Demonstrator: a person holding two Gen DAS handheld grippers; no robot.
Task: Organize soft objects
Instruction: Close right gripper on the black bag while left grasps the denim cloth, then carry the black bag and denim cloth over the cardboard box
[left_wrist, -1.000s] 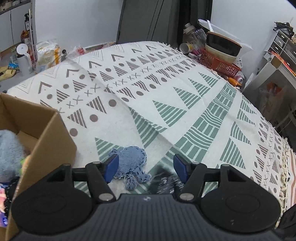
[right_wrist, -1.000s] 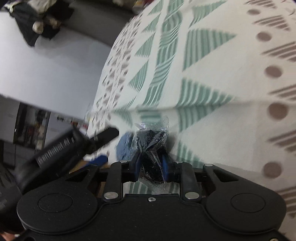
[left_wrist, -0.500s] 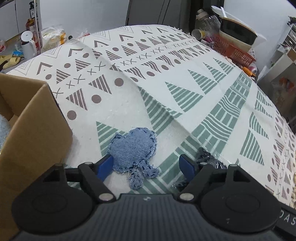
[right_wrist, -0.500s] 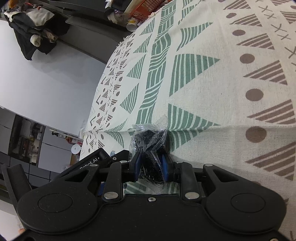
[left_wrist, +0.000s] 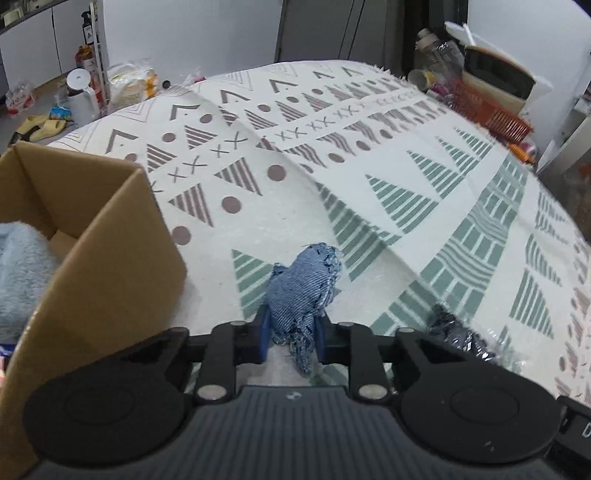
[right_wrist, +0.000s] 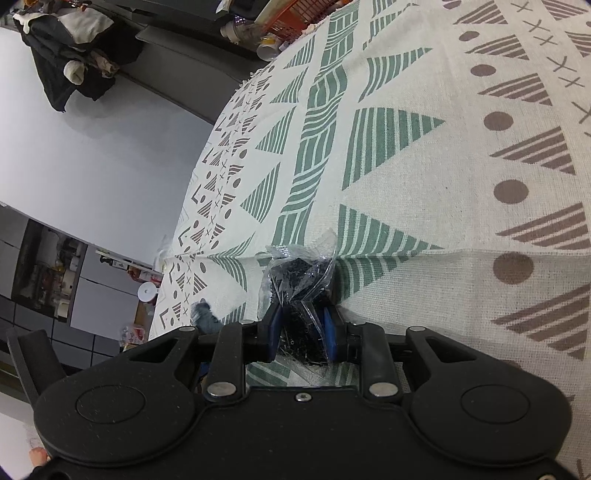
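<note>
Gripping a denim patch (left_wrist: 301, 286), the left gripper (left_wrist: 289, 338) has its blue pads (left_wrist: 263, 334) pressed against both sides of the cloth, jaws clenched on it. The patch bunches up between them, its frayed tail hanging down at the near end and its rounded top standing up over the patterned cloth (left_wrist: 369, 155) that covers the tabletop.

To the left of it, very near, stands a cardboard box (left_wrist: 122, 258) with its flap raised. Something grey and fluffy (left_wrist: 22, 269) lies inside, at the left edge of the view.

The right gripper (right_wrist: 302, 332) is clamped on a clear plastic bag of dark stuff (right_wrist: 299, 280), jaws shut tight on the bag's near part, with the crinkled top sticking out past the pads. From the left wrist view the same bag shows just right of the left gripper, low on the cloth. From the right wrist view the denim patch shows to the left as a small blue-grey lump. So the two grippers sit close together at the near side of the tabletop, side by side.

On the far right edge of the tabletop there is an orange basket (left_wrist: 495, 118) amid clutter. On the floor far left stand a white kettle (left_wrist: 81, 96) and some bags. A crease runs across the cloth just beyond both grippers.
</note>
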